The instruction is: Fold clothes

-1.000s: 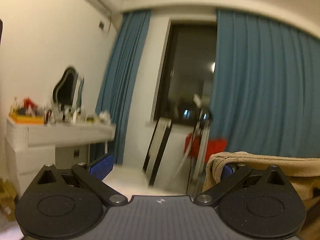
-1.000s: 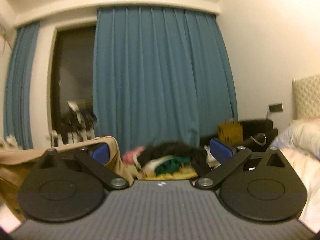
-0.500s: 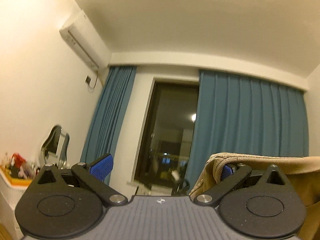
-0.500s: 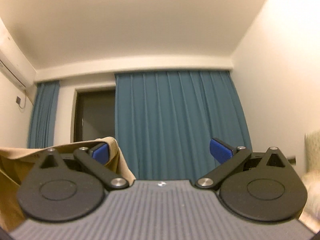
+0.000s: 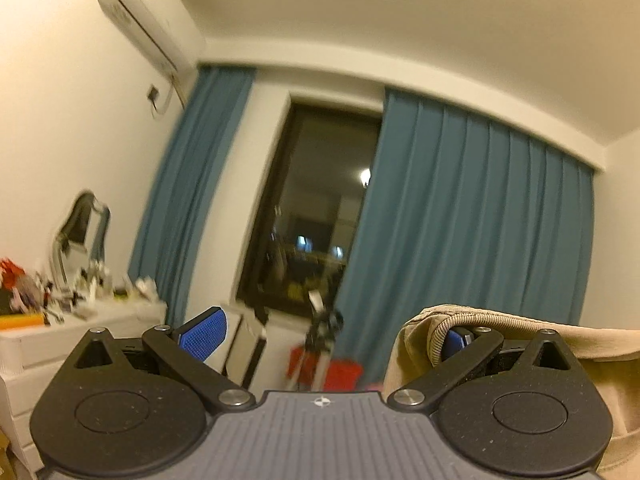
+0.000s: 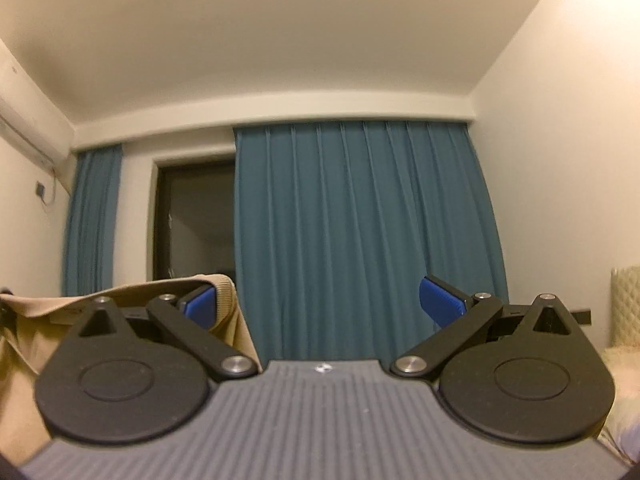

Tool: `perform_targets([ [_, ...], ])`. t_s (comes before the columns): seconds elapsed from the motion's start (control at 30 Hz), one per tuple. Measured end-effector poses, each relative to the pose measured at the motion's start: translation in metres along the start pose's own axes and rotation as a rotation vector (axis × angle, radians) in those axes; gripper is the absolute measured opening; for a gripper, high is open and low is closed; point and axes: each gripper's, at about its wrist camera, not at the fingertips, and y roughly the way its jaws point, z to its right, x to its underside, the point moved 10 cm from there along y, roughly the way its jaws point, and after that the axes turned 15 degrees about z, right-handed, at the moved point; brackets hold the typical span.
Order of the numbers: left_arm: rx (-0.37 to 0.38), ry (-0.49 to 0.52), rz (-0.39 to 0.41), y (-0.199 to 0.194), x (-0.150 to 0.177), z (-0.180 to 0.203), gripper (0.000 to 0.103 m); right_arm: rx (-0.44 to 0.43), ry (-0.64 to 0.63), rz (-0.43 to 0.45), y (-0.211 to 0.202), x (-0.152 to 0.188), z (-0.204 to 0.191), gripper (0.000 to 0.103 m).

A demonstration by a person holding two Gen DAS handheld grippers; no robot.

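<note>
A beige garment with a ribbed hem hangs between my two grippers. In the left wrist view the beige garment (image 5: pixel 520 332) is draped over the right blue finger; the left gripper (image 5: pixel 332 332) has its jaws wide apart. In the right wrist view the garment (image 6: pixel 132 296) is hooked over the left blue finger; the right gripper (image 6: pixel 320 308) also has its jaws wide apart. Both grippers are raised and point up toward the window wall. The rest of the garment hangs below, out of view.
Blue curtains (image 6: pixel 360 240) and a dark window (image 5: pixel 312 220) fill the far wall. A white dresser (image 5: pixel 80 332) with clutter and a mirror (image 5: pixel 80 232) stands at the left. A red object (image 5: pixel 340 372) and a stand sit below the window. A bed headboard (image 6: pixel 624 308) is at the right.
Both grippers tilted up toward the ceiling with the garment, then came back down a little; the left view now shows the dresser and floor items again. Jaws stayed apart.
</note>
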Motion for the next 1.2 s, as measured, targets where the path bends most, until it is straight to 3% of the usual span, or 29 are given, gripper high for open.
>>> perform_targets([
  [0.13, -0.004, -0.013, -0.149, 0.036, 0.068, -0.013, 0.103, -0.005, 0.011, -0.088, 0.022, 0.059, -0.001, 0.103],
  [0.33, -0.041, -0.029, -0.282, 0.12, 0.168, -0.025, 0.103, 0.021, 0.019, -0.221, 0.085, 0.167, -0.007, 0.103],
  [0.47, -0.066, -0.016, -0.334, 0.201, 0.247, -0.024, 0.103, 0.042, -0.001, -0.302, 0.14, 0.262, -0.005, 0.103],
  [0.6, -0.103, 0.04, -0.317, 0.281, 0.335, -0.017, 0.103, 0.068, -0.015, -0.365, 0.19, 0.375, 0.0, 0.103],
  [0.7, -0.115, 0.065, -0.337, 0.347, 0.423, -0.013, 0.103, 0.08, -0.067, -0.391, 0.221, 0.462, 0.003, 0.103],
  [0.83, -0.131, 0.08, -0.466, 0.408, 0.569, -0.025, 0.103, 0.068, -0.108, -0.485, 0.245, 0.591, 0.012, 0.103],
  [0.97, -0.095, 0.054, -0.63, 0.433, 0.681, -0.044, 0.103, 0.007, -0.106, -0.627, 0.252, 0.704, 0.012, 0.103],
  [1.03, -0.071, 0.037, -0.71, 0.439, 0.729, -0.055, 0.102, -0.027, -0.088, -0.711, 0.248, 0.741, 0.008, 0.103],
  [1.1, -0.047, 0.016, -0.779, 0.438, 0.756, -0.063, 0.101, -0.073, -0.068, -0.777, 0.246, 0.764, -0.002, 0.103],
  [1.2, 0.007, -0.004, -0.854, 0.433, 0.767, -0.069, 0.101, -0.164, -0.03, -0.888, 0.247, 0.775, -0.022, 0.103],
])
